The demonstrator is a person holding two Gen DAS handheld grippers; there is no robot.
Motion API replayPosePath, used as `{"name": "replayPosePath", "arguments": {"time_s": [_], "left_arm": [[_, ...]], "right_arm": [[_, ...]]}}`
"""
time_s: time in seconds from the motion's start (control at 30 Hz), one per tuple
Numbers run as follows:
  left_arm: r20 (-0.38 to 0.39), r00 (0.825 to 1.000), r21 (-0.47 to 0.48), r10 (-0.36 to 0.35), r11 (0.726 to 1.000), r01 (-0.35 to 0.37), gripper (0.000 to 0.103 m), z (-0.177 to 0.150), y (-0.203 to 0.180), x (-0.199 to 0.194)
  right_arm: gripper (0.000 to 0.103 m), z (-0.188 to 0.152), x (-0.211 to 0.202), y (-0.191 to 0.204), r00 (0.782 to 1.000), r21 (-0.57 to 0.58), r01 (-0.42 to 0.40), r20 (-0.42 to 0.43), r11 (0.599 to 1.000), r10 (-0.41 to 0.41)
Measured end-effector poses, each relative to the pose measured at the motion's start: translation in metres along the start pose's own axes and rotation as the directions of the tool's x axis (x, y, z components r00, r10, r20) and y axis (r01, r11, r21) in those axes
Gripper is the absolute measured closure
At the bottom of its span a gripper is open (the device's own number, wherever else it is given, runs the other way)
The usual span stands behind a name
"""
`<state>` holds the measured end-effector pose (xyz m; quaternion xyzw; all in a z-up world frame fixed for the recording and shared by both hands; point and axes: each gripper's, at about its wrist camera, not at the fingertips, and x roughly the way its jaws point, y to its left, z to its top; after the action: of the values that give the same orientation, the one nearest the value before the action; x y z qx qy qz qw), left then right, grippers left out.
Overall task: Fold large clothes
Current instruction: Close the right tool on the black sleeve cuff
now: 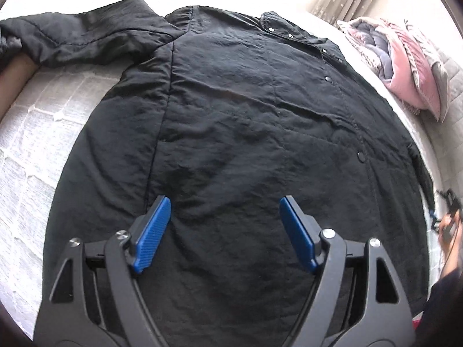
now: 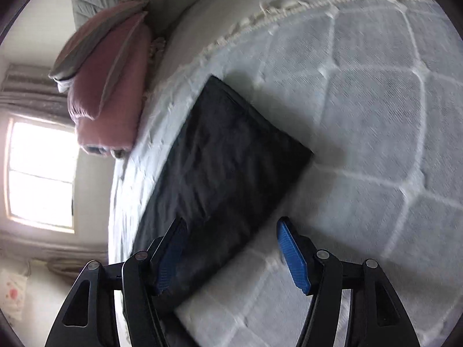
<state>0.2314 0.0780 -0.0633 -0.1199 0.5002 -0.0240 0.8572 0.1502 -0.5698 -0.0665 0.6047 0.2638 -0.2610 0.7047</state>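
Now the black coat (image 1: 231, 115) lies flat on the bed (image 1: 43, 144), filling the centre of the left wrist view, one sleeve (image 1: 72, 37) stretched to the upper left, snaps running down the right side. Left tool (image 1: 225, 232): released, nothing between the blue pads (image 1: 153, 231), hovering over the lower coat. Right tool (image 2: 228, 256): released too, empty; its view is blurred, with a dark coat panel (image 2: 225, 159) running up the centre-left of frame over the white quilt (image 2: 361, 115). Pink bedding (image 2: 110, 86) sits at upper left.

Risks, as I judge them: slick padded fabric may slip from a shallow pinch; a pinch could catch the quilt underneath; uneven lifts would skew the fold; the outstretched sleeve may drag.
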Motion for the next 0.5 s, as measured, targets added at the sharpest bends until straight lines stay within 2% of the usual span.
{"name": "replayPosePath", "arguments": {"time_s": [0.13,0.17,0.2,0.23,0.27,0.3,0.4,0.5], "left_arm": [[0.003,1.000,0.015,0.002,1.000,-0.002,0.025,-0.001,0.002,-0.002],[0.003,1.000,0.014,0.001,1.000,-0.001,0.025,-0.001,0.002,-0.001],[0.005,1.000,0.013,0.001,1.000,-0.001,0.025,0.000,0.003,0.000],[0.006,1.000,0.013,0.001,1.000,-0.002,0.025,0.000,0.001,0.000],[0.007,1.000,0.015,0.004,1.000,-0.004,0.025,0.001,0.001,0.001],[0.008,1.000,0.020,0.007,1.000,-0.007,0.025,0.001,0.000,0.001],[0.014,1.000,0.025,0.011,1.000,-0.012,0.025,0.000,-0.001,0.001],[0.014,1.000,0.020,0.002,1.000,-0.002,0.025,0.001,0.000,0.002]], "right_arm": [[0.038,0.010,0.018,0.020,0.994,-0.057,0.089,0.060,0.994,-0.086],[0.040,0.010,0.020,0.027,0.990,-0.082,0.120,0.083,0.989,-0.113],[0.046,0.010,0.025,0.036,0.983,-0.118,0.165,0.107,0.979,-0.152],[0.055,0.009,0.030,0.046,0.971,-0.178,0.223,0.129,0.958,-0.202],[0.081,0.007,0.036,0.056,0.961,-0.249,0.268,0.140,0.931,-0.240],[0.092,0.009,0.038,0.060,0.959,-0.282,0.278,0.140,0.918,-0.248],[0.096,0.009,0.035,0.081,0.942,-0.379,0.326,0.213,0.866,-0.261],[0.097,0.016,0.028,0.103,0.901,-0.486,0.427,0.305,0.763,-0.310]]}}
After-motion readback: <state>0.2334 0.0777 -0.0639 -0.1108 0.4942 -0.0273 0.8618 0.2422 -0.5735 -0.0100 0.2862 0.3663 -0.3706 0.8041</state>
